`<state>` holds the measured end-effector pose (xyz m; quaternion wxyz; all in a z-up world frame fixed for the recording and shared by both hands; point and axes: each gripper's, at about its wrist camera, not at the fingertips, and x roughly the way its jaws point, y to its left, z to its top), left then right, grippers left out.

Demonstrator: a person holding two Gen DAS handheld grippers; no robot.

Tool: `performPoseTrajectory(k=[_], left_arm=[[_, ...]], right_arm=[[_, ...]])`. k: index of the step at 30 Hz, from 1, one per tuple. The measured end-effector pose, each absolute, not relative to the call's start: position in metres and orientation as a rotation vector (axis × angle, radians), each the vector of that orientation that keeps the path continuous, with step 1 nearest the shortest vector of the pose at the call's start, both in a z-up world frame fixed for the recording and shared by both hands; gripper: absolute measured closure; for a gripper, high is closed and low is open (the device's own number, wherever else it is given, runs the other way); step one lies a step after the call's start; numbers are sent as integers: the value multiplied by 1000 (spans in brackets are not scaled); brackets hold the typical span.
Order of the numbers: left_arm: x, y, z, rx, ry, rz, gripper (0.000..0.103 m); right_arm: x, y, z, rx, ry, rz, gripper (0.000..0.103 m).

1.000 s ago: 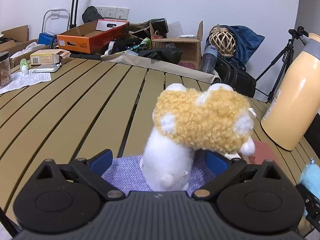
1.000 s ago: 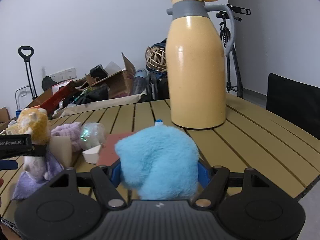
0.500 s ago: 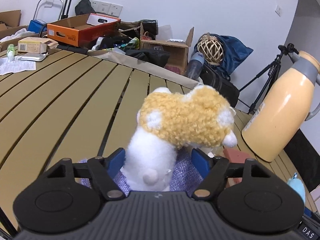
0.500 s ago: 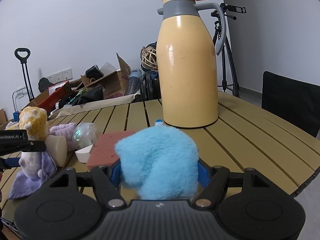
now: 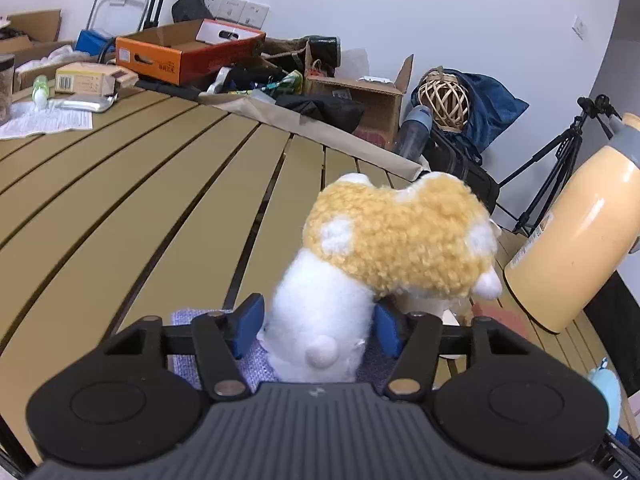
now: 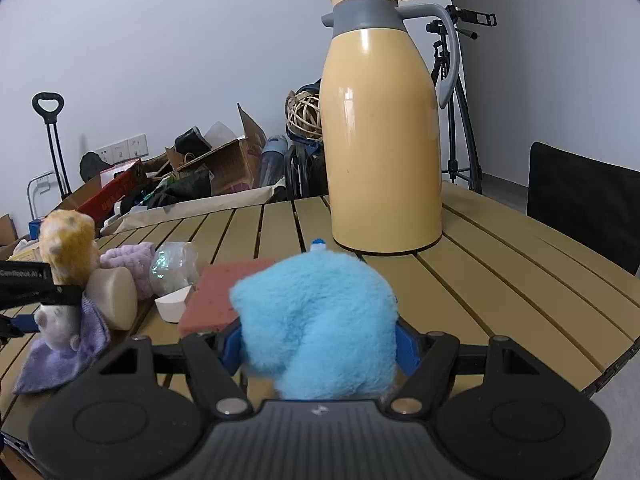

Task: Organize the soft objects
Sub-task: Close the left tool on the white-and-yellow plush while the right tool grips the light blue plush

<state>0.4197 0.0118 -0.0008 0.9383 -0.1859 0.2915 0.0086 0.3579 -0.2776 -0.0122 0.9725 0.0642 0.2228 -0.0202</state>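
Note:
A plush toy [image 5: 396, 236] with a yellow curly head and white body stands on a purple cloth [image 5: 192, 324] on the slatted table [image 5: 120, 200]. My left gripper [image 5: 318, 320] is closing on it, and the blue pads touch both flanks of its white body. In the right wrist view the same toy [image 6: 68, 236] stands at the far left, with the left gripper's fingers [image 6: 40, 294] around it. My right gripper [image 6: 318, 346] is shut on a fluffy blue plush toy [image 6: 316, 320] just above the table.
A tall yellow thermos jug [image 6: 380, 140] stands behind the blue toy. Between the two toys lie a red-brown sponge [image 6: 224, 288], a white wedge [image 6: 174, 306], a beige foam piece [image 6: 114, 296], crumpled clear wrap [image 6: 174, 264] and a purple fluffy item [image 6: 128, 256]. A black chair [image 6: 580, 200] stands at the right edge.
The left jaws have closed in from wide apart to the plush toy's white body. The left view has rolled slightly. The right gripper holds the blue toy as before.

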Motion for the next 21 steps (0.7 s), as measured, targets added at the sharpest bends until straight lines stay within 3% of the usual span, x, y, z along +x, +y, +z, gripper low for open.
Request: performPoseTrajectory(k=[21], left_arm=[[408,8,9,-308,526,4,57]], right_arm=[[353,-274,-12,128,442,-30,33]])
